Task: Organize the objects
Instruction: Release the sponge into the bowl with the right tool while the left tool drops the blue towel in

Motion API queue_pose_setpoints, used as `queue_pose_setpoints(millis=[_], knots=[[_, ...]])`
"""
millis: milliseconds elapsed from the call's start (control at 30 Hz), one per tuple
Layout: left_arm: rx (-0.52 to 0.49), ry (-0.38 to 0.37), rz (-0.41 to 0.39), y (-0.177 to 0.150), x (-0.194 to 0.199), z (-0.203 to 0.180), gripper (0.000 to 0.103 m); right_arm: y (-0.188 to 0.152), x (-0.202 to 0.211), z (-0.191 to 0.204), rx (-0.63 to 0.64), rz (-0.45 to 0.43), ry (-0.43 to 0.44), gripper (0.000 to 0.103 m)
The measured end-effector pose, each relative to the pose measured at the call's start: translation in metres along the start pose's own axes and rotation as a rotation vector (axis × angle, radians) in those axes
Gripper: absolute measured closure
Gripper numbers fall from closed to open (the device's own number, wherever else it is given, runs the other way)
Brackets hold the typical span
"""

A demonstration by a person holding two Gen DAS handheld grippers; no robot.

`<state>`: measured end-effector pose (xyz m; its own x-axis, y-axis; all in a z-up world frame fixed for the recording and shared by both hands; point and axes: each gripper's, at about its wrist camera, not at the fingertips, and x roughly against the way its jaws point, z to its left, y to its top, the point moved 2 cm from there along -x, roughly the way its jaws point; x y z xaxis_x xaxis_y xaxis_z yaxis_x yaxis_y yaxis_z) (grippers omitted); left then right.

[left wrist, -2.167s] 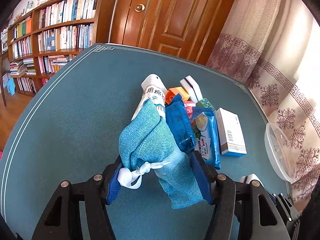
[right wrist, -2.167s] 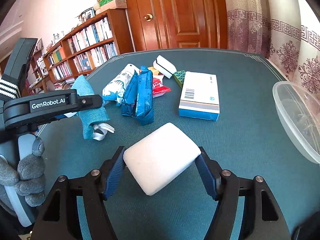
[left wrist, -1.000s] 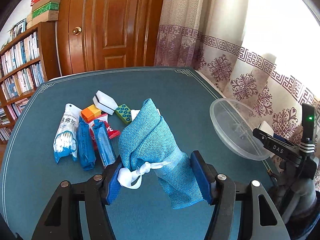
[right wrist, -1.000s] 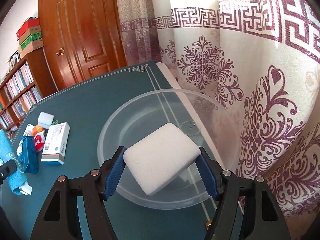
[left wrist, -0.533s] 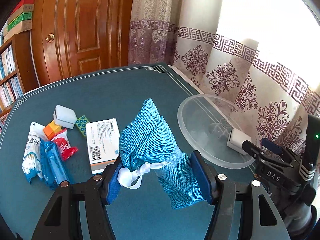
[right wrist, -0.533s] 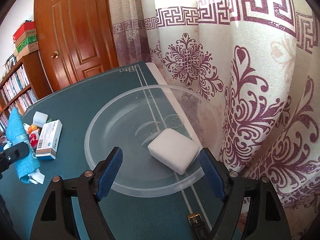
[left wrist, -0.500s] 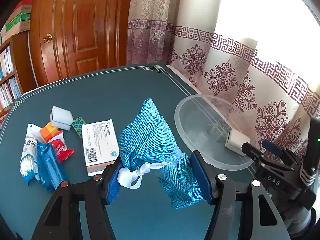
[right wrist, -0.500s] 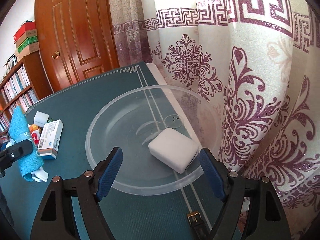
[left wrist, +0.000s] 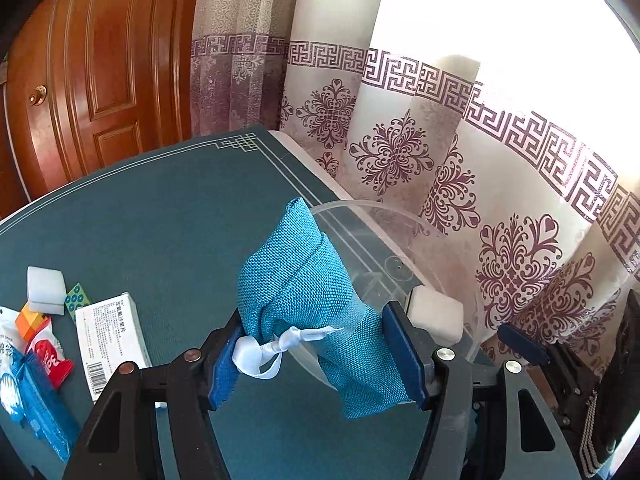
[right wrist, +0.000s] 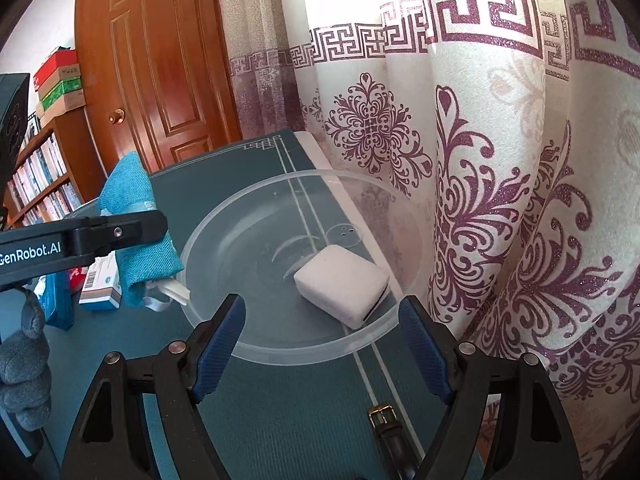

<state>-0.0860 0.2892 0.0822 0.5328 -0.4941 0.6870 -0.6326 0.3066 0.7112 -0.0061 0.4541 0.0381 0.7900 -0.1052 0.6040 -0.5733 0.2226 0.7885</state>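
Blue pouch [left wrist: 296,292] clamped in left hand-held gripper [left wrist: 316,354]

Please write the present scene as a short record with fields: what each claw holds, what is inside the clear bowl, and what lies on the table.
left claw: shut on the blue woven pouch, carried beside the bowl's rim
right claw: open, holds nothing, at the bowl's near rim
clear bowl: on the teal table by the curtain
inside bowl: one white sponge block
left on table: white box with barcode, red packet, blue packets, other small items
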Motion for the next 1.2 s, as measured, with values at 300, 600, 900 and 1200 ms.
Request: queue_pose_setpoints(millis=[300,600,900,1200], knots=[[-0.055,-0.024,-0.008,0.003,-0.013,-0.015,0.012,0.0,0.003,-0.003,-0.01,-0.008,-0.004,0.023],[0.003,0.047,-0.002,-0.008,-0.011,0.008,0.009,-0.001,0.005,0.002,-0.003,0.0,0.002,0.023],[0.016,0.124,-0.03,-0.016,0.003,0.022,0.005,-0.002,0.007,0.014,0.009,0.004,0.018,0.023],[0.041,0.181,-0.053,-0.024,0.022,0.041,0.004,-0.003,0.014,0.028,0.02,-0.003,0.047,0.023]])
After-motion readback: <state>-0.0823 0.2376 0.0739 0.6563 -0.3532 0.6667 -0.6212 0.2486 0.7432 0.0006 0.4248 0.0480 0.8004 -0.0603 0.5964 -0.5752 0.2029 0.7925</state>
